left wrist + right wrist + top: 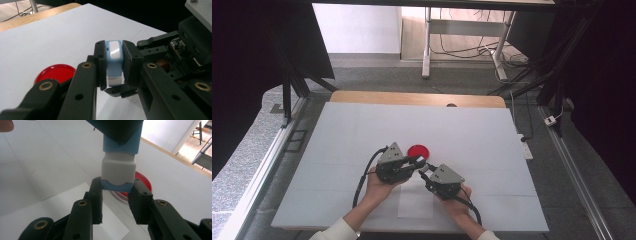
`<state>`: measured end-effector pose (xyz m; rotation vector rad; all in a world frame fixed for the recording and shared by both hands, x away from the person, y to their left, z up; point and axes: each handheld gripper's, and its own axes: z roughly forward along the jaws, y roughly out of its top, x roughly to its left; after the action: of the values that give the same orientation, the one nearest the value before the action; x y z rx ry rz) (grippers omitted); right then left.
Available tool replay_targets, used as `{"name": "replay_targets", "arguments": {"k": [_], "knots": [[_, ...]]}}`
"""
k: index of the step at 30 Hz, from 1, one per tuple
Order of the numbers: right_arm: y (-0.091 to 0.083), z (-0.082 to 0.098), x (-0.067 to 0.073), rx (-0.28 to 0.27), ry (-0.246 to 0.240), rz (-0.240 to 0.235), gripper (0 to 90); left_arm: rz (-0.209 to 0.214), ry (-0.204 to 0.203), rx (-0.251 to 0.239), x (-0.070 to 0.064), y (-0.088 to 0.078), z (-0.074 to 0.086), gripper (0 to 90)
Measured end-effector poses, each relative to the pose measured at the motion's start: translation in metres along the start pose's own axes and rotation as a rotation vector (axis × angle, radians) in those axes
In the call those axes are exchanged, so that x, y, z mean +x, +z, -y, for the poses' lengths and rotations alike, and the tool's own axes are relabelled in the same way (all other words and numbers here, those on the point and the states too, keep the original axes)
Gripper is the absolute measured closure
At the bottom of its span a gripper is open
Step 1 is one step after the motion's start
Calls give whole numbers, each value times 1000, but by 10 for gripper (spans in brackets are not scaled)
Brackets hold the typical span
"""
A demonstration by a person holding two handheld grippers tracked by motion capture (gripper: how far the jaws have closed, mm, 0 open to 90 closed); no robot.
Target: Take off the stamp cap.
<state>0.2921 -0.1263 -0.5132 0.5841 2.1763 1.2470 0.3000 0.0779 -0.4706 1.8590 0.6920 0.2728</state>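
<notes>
Both ends of the small blue-and-white case (pixel 114 62) are gripped above the table (pixel 337 150), left gripper (pixel 416 161) clamping its blue end, right gripper (pixel 424 170) pinching the other, beside the red lid (pixel 418 151), so pulling apart probably remains.

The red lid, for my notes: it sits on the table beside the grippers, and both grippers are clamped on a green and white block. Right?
Not quite. The block is blue and white, as the left gripper view shows. The left gripper and right gripper both clamp it, the red lid beside them.
</notes>
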Motion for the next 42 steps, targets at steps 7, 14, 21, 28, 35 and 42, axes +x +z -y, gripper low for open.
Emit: {"name": "replay_targets", "arguments": {"k": [7,14,21,28,35,42], "knots": [[-1,1,2,-15,54,15,652,0,0,-9,0,-1,0,743],[-1,1,3,-17,77,11,653,-3,0,-9,-1,-1,0,744],[-2,-1,0,-8,6,16,654,5,-11,-14,1,-2,0,743],[-3,0,1,-24,45,18,654,3,-7,-21,0,-2,0,741],[-3,0,1,-21,49,18,655,4,-9,-14,1,-3,0,741],[-3,-1,-1,-8,-21,17,655,12,-14,-11,2,-3,0,742]]}}
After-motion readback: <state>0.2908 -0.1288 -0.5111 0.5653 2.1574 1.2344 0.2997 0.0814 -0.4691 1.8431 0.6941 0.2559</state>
